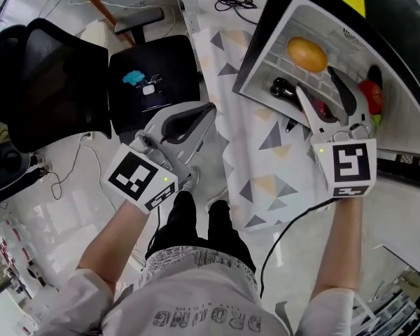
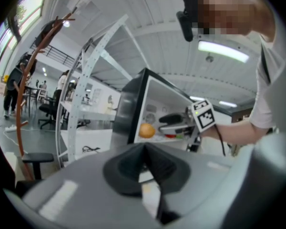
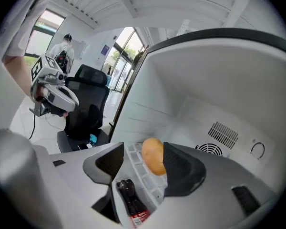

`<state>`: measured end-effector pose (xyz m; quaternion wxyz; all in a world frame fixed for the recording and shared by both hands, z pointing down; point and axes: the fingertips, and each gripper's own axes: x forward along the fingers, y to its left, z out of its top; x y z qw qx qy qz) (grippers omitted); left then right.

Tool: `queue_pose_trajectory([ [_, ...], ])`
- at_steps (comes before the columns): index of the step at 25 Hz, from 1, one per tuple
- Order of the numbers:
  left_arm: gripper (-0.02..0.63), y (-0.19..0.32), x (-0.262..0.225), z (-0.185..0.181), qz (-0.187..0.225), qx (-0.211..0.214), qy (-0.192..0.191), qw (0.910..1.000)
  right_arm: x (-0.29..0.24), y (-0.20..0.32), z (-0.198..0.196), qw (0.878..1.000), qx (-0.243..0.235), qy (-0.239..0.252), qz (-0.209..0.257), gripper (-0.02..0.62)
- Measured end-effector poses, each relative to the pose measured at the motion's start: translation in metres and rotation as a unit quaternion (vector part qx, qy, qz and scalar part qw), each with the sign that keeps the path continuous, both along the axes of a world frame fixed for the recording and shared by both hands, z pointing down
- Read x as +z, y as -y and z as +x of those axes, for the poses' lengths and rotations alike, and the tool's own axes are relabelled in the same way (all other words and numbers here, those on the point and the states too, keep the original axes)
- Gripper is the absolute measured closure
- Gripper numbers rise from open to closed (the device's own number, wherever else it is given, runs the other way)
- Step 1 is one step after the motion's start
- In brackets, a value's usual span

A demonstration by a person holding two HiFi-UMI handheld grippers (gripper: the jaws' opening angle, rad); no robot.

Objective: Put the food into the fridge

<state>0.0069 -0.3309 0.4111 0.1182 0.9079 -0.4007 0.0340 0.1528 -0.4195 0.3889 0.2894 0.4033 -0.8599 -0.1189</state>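
Note:
A small fridge (image 1: pixel 266 54) stands open at the upper right of the head view. On its wire shelf lie a yellow-orange potato (image 1: pixel 308 53), a dark bottle (image 1: pixel 283 89) and something red (image 1: pixel 369 95). My right gripper (image 1: pixel 316 80) reaches into the fridge, open and empty. In the right gripper view the potato (image 3: pixel 153 155) rests on the shelf just beyond the right gripper (image 3: pixel 143 149), with the bottle (image 3: pixel 128 197) lying below it. My left gripper (image 1: pixel 208 109) hangs shut over the floor, holding nothing. The left gripper (image 2: pixel 145 148) points towards the fridge (image 2: pixel 133 109).
The fridge sits on a cloth with triangle patterns (image 1: pixel 259 159). A black office chair (image 1: pixel 42 75) and a black seat (image 1: pixel 152 72) carrying a small blue item stand to the left. A black cable (image 1: pixel 234 3) lies beyond the cloth. People stand far off (image 2: pixel 12 87).

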Motion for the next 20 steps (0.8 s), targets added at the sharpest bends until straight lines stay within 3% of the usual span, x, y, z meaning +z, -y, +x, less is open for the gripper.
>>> queue_pose_trajectory([
  [9, 0.598, 0.004, -0.028, 0.006, 0.024, 0.015, 0.017, 0.9995, -0.016, -0.047, 0.020, 0.990, 0.055, 0.129, -0.021, 0.481],
  [12, 0.598, 0.001, -0.036, 0.005, 0.026, 0.020, 0.019, 0.9993, -0.015, -0.061, 0.026, 0.986, 0.069, 0.150, -0.027, 0.520],
  [20, 0.598, -0.011, -0.045, 0.002, 0.025, 0.032, 0.029, 0.9988, -0.015, -0.097, 0.034, 0.971, 0.099, 0.209, -0.057, 0.558],
])
